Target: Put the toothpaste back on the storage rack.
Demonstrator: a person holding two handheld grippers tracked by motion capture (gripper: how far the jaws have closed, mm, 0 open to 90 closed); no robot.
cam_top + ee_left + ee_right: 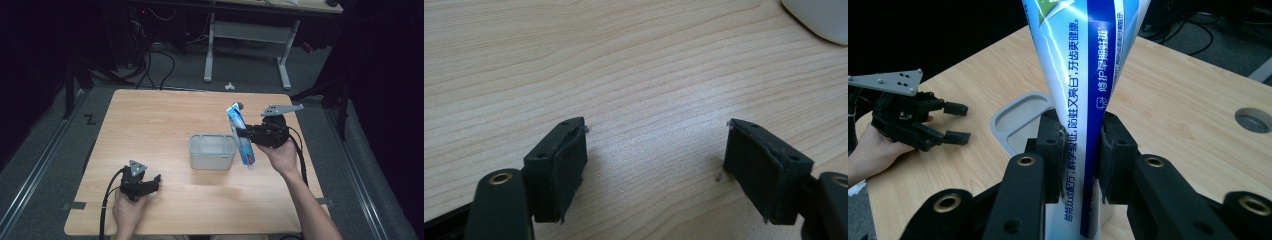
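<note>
Gripping a blue-and-white toothpaste tube (241,134) around its middle, the right tool (248,133) holds it nearly upright, just beside the right wall of a grey rectangular container (212,151) at the middle of the tabletop (150,120). Its jaws press the tube from both sides. Well apart, the left tool (156,181) rests low near the front edge, jaws wide with nothing between them.

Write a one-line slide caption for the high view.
Right claw holds a blue-and-white toothpaste tube upright beside a grey bin; left claw rests open on the wooden table.
</note>
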